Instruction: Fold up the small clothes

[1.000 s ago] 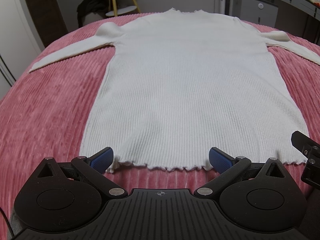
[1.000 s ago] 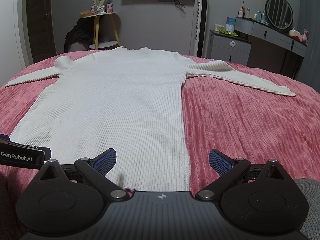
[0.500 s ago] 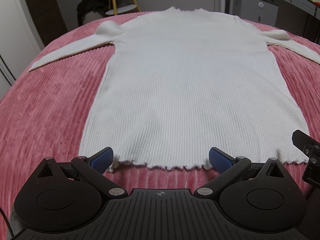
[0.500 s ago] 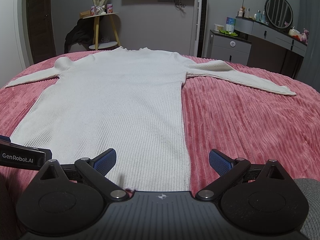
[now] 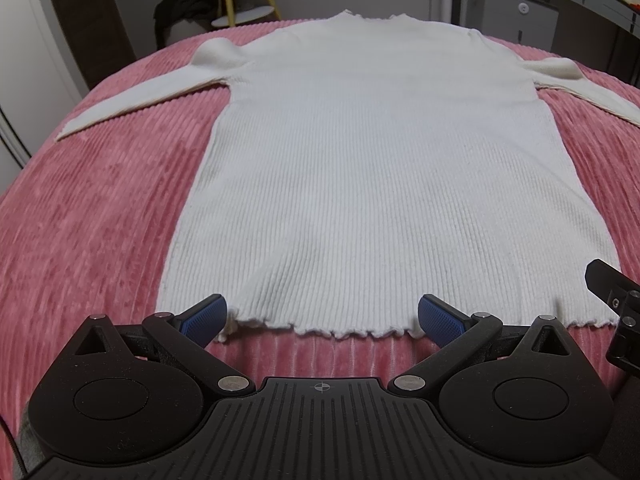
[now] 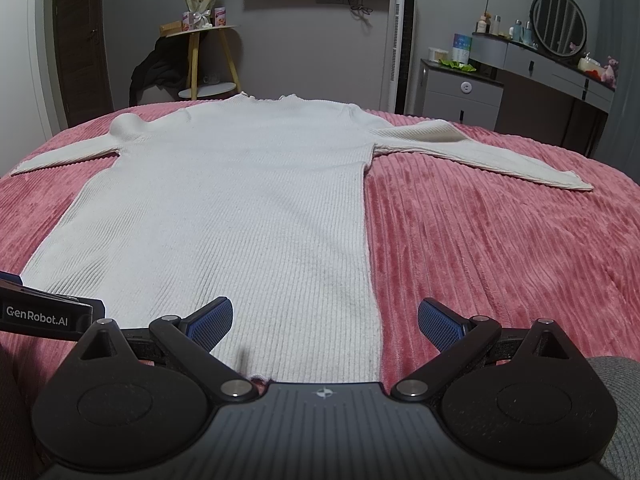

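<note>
White ribbed sweater (image 5: 372, 168) spread flat and face down or up (cannot tell which) on the pink bed (image 5: 92, 208), filling the middle of the left view, collar at the top centre, hem along the lower part just above the fingers. Both sleeves stretched out to the sides: one toward the left edge of the frame, the other (image 6: 480, 148) running to the right edge in the right view. Left gripper (image 5: 322, 318) low at the hem, jaws wide apart, nothing between them; blue pads near the wavy hem edge, contact with the cloth not sure. Right gripper (image 6: 324, 320) also wide apart and empty, placed over the lower right corner of the sweater, side seam passing between its fingers. No fold made yet, so probably the very first step: cloth laid out, grasp not yet taken. Next move likely calls for lowering each gripper onto a hem corner, or reaching for a sleeve, pinching only thin cloth and not the plush cover below, then lifting both sides evenly to keep the fold straight.
</note>
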Available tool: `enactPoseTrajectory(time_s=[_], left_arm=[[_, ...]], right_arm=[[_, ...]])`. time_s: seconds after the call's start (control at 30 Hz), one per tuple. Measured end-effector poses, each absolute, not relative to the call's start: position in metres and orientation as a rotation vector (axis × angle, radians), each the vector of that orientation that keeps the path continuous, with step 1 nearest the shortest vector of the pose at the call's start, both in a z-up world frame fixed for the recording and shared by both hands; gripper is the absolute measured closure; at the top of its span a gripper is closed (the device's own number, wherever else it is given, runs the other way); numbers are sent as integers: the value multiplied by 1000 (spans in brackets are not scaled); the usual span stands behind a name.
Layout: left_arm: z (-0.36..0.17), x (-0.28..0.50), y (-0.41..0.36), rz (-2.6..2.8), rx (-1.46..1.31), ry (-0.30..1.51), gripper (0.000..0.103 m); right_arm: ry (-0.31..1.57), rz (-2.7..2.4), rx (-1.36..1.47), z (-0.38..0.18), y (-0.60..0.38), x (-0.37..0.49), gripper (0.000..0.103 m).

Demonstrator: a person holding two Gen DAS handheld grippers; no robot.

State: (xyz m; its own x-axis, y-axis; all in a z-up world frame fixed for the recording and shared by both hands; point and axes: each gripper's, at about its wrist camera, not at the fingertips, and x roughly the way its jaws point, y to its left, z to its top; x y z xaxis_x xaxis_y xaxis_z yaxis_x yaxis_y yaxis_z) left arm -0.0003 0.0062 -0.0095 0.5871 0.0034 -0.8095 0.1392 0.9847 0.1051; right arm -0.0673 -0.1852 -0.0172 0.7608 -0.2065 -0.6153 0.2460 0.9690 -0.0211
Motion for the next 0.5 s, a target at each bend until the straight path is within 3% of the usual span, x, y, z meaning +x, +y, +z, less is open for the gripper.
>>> enactPoseTrajectory(time_s=[0.5], left_arm=[[-9, 1, 6, -79, 163, 945, 0]], right_arm=[[652, -226, 81, -16, -184, -68, 4]])
